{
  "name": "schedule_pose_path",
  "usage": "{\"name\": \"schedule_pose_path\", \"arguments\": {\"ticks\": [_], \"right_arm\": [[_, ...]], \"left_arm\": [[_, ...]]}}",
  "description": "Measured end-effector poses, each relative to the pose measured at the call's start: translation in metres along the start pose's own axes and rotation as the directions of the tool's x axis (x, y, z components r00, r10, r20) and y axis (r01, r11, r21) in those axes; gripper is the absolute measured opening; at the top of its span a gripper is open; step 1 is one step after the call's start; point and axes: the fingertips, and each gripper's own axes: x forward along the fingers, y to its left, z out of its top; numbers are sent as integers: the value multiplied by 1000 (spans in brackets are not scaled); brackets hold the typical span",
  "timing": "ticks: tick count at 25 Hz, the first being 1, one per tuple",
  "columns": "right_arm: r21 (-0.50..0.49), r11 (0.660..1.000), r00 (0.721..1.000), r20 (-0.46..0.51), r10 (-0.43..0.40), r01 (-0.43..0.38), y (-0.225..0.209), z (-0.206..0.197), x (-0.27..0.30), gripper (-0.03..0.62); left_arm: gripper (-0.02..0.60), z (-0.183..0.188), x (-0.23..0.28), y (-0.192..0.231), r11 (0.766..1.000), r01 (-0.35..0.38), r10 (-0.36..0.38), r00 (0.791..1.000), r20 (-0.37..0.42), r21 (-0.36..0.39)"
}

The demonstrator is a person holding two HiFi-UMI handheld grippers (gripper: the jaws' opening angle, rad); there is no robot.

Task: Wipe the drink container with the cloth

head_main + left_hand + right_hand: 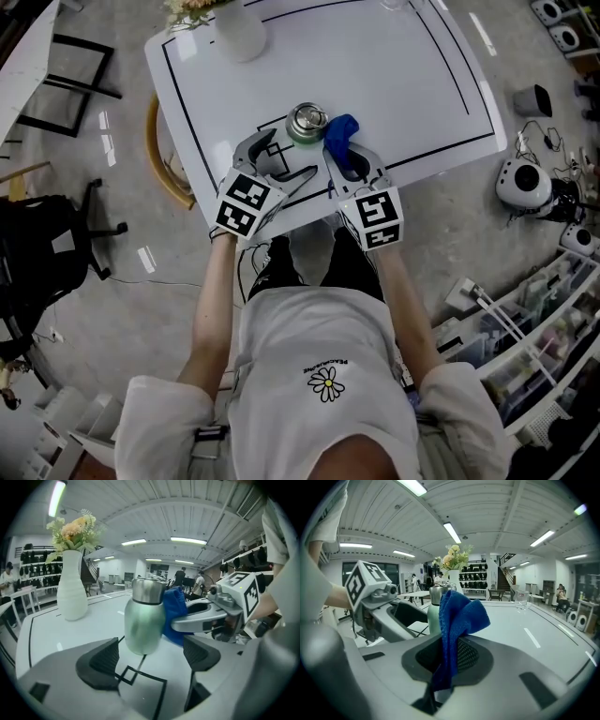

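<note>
Flask (307,123), green with a steel cap, is placed upper centre of the head view on the white table (394,84), just ahead of the left gripper (147,660), whose jaws are spread. Blue cloth (457,620) is pinched by the right gripper (450,654). Risk: the unbraced flask could be toppled by sideways wipe pressure.

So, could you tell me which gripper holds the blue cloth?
The right gripper: its jaws are shut on the blue cloth, while the left gripper has jaws apart, facing the green bottle.
</note>
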Motion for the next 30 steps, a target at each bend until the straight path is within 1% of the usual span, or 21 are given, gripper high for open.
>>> {"name": "schedule_pose_path", "arguments": {"ticks": [3, 6, 9, 14, 19, 24, 30], "right_arm": [[13, 1000, 1000, -1, -7, 7, 2, 0, -1, 43], [21, 1000, 1000, -3, -3, 4, 8, -1, -1, 43], [28, 1000, 1000, -6, -7, 7, 10, -1, 0, 43], [7, 1000, 1000, -13, -11, 11, 8, -1, 1, 43], [2, 999, 999, -11, -41, 41, -1, 1, 5, 43], [0, 999, 999, -13, -45, 45, 7, 1, 3, 43], [11, 999, 999, -19, -31, 31, 22, -4, -6, 43]], "left_arm": [[414, 3, 13, 15, 999, 24, -23, 1000, -10, 32], [414, 5, 21, 10, 995, 69, -67, 997, -27, 74], [414, 2, 25, 3, 992, 85, -81, 996, -46, 92], [414, -1, 18, -3, 995, 73, -70, 996, -51, 63], [414, -11, 4, -16, 996, 79, -78, 996, -50, 31], [414, -16, -2, -25, 997, 78, -77, 996, -43, 4], [414, -22, -5, -49, 992, 122, -122, 992, -45, 4]]}}
